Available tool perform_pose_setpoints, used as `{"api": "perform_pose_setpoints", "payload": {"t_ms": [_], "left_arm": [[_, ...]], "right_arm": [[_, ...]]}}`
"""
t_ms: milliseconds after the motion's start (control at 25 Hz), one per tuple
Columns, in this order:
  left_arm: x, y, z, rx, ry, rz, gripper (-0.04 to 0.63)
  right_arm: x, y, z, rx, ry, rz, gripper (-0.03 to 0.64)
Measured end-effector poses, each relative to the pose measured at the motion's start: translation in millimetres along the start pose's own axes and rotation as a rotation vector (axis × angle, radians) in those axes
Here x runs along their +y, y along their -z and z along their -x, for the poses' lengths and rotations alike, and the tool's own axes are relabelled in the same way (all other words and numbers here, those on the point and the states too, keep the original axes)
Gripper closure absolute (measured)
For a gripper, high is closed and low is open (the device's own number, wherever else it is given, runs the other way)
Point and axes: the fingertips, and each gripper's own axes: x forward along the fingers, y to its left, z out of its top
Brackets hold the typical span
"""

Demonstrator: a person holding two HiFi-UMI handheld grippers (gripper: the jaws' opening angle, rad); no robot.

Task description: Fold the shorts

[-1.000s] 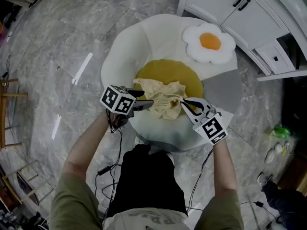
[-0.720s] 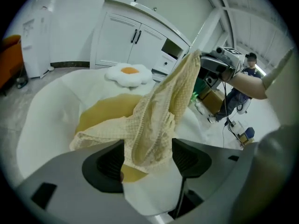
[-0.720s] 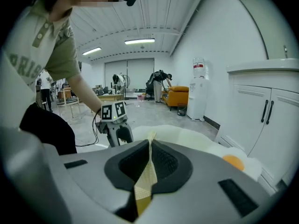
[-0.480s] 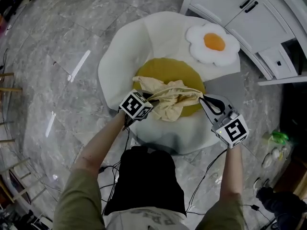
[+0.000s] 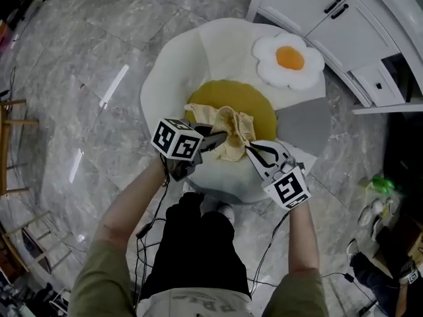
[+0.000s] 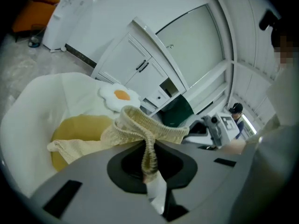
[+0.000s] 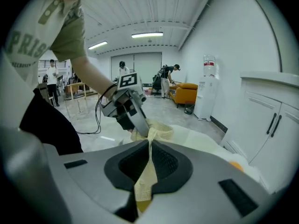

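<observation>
The pale yellow shorts (image 5: 230,127) are bunched up over the near edge of a round yellow cushion (image 5: 259,104). They are held up at 2 spots, 1 by each gripper. A loose end of the cloth is left lying on the cushion, off to the left.

The ribbed waistband (image 6: 140,125) is pinched by the left gripper (image 5: 215,137). Its jaws have just been closing, and in the left gripper view a fold of the band is seen squeezed tight between them. The rest of the band is humped up just past the tips.

Another bit of the shorts is gripped by the right gripper (image 5: 250,149). Its jaws are pressed almost together, with a thin strip of cloth clamped between them. The 2 grippers are held near each other, with the cloth drawn up between them.

The yellow cushion is set on a big white seat (image 5: 173,78). An egg pillow (image 5: 289,59) is laid at the far right of the seat. White cupboards (image 5: 310,12) are seen beyond it. Grey stone floor (image 5: 86,58) is spread all around.
</observation>
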Motion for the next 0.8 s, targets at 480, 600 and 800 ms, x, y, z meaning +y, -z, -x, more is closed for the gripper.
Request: {"api": "perform_pose_setpoints", "payload": {"t_ms": [480,600,800], "left_arm": [[-7.3,11.3,-7.7,0.019,0.292,0.181,0.316],[-3.3,19.1,-15.3,0.033,0.297,0.203,0.313],[7.3,13.9,-25.8,0.014,0.274,0.277,0.383]], "right_arm": [[6.7,15.2,-37.8,-0.009,-0.014,0.071,0.581],[14.4,21.3,-46.8,0.010,-0.049,0.126,0.581],[26.0,29.8,-60.6,0.039,-0.070,0.196,0.578]]}}
